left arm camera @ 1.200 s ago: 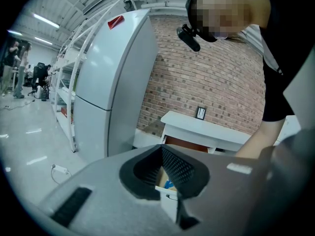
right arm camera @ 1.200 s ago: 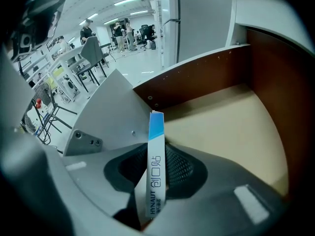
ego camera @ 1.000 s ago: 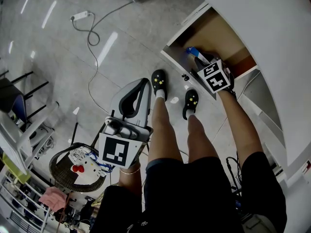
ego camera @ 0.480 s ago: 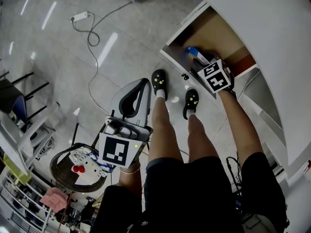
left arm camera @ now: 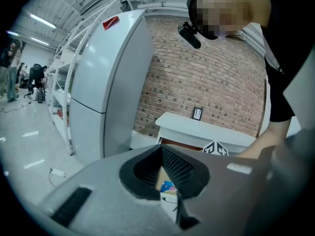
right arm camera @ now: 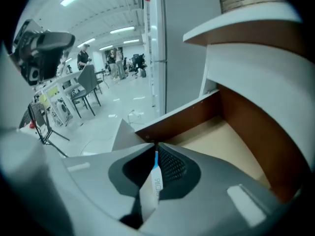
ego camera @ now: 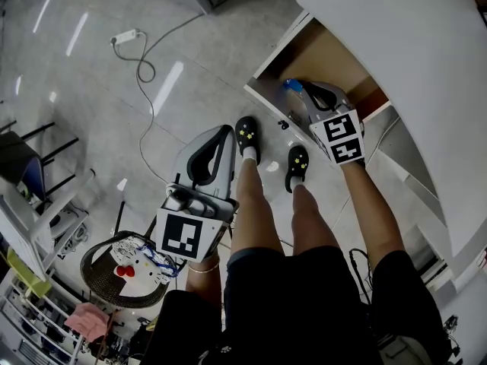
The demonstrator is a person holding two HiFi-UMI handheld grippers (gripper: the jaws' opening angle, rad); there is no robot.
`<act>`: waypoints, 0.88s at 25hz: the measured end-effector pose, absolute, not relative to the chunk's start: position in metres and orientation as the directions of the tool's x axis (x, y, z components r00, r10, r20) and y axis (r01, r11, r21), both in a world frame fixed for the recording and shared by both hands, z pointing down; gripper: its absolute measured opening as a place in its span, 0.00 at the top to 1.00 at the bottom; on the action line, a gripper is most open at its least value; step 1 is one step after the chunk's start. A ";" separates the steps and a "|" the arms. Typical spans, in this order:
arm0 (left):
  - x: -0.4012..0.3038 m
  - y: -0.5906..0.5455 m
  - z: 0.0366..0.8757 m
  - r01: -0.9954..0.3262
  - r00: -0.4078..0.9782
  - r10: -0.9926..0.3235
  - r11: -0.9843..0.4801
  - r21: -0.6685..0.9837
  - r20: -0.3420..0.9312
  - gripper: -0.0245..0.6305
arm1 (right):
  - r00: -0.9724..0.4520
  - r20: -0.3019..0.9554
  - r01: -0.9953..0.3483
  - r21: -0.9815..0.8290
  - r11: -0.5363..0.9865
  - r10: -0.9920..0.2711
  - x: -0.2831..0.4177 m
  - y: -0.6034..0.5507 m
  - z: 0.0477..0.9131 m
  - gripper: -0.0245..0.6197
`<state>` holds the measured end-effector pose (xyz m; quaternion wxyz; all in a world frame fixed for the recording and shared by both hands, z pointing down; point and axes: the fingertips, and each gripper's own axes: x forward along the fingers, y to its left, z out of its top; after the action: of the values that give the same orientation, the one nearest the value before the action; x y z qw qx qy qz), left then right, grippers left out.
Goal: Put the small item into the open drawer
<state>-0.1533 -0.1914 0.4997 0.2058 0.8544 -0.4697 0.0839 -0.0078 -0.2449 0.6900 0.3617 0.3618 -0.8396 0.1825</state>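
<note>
The small item is a thin white packet (right arm camera: pixel 152 186) with a blue end (ego camera: pixel 289 84). It stands on edge between the jaws of my right gripper (right arm camera: pixel 155 149), which have just been closing and now pinch it. In the head view the right gripper (ego camera: pixel 300 90) hangs over the front of the open wooden drawer (ego camera: pixel 304 52), pointing steeply down. The drawer's bare floor (right arm camera: pixel 221 141) lies behind the jaws. My left gripper (ego camera: pixel 225 129) is held lower left, over the floor, its tips together with nothing between them. In the left gripper view its jaws (left arm camera: pixel 161 149) frame the drawer front.
A white tabletop (ego camera: pixel 396 44) overhangs the drawer. The person's legs and black shoes (ego camera: pixel 247 131) stand just in front of it. A power strip with cable (ego camera: pixel 125 35) lies on the grey floor. A dark basket with a plush toy (ego camera: pixel 122 268) sits lower left.
The right gripper has lifted up from low inside the drawer, with the blue-ended packet at its tips. The left gripper has stayed in place.
</note>
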 end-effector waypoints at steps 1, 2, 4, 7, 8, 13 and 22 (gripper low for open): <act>-0.152 -0.193 0.497 -0.835 0.548 -0.767 -0.478 0.272 0.334 0.97 | -0.489 0.713 -0.753 -0.053 0.656 -0.503 -0.008 -0.245 0.678 0.95; -0.151 -0.194 0.493 -0.833 0.550 -0.767 -0.482 0.270 0.329 0.97 | -0.500 0.687 -0.765 -0.065 0.641 -0.527 -0.009 -0.244 0.665 0.95; -0.150 -0.197 0.484 -0.830 0.556 -0.768 -0.490 0.266 0.319 0.97 | -0.519 0.642 -0.783 -0.092 0.615 -0.564 -0.009 -0.242 0.640 0.95; -0.147 -0.198 0.468 -0.826 0.562 -0.767 -0.502 0.256 0.309 0.97 | -0.529 0.585 -0.812 -0.137 0.567 -0.615 -0.003 -0.235 0.602 0.95; -0.146 -0.198 0.462 -0.825 0.564 -0.767 -0.506 0.252 0.305 0.97 | -0.528 0.565 -0.822 -0.153 0.548 -0.634 0.000 -0.234 0.588 0.95; -0.137 -0.199 0.427 -0.815 0.579 -0.763 -0.534 0.227 0.286 0.97 | -0.512 0.474 -0.855 -0.203 0.476 -0.717 0.019 -0.226 0.517 0.95; -0.116 -0.184 0.369 -0.795 0.606 -0.747 -0.576 0.188 0.273 0.97 | -0.486 0.361 -0.872 -0.258 0.415 -0.796 0.049 -0.203 0.420 0.95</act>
<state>-0.1161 -0.1837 0.3690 0.1466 0.8840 -0.4363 0.0820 0.0490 -0.2029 0.4198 0.0915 0.4987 -0.8362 0.2089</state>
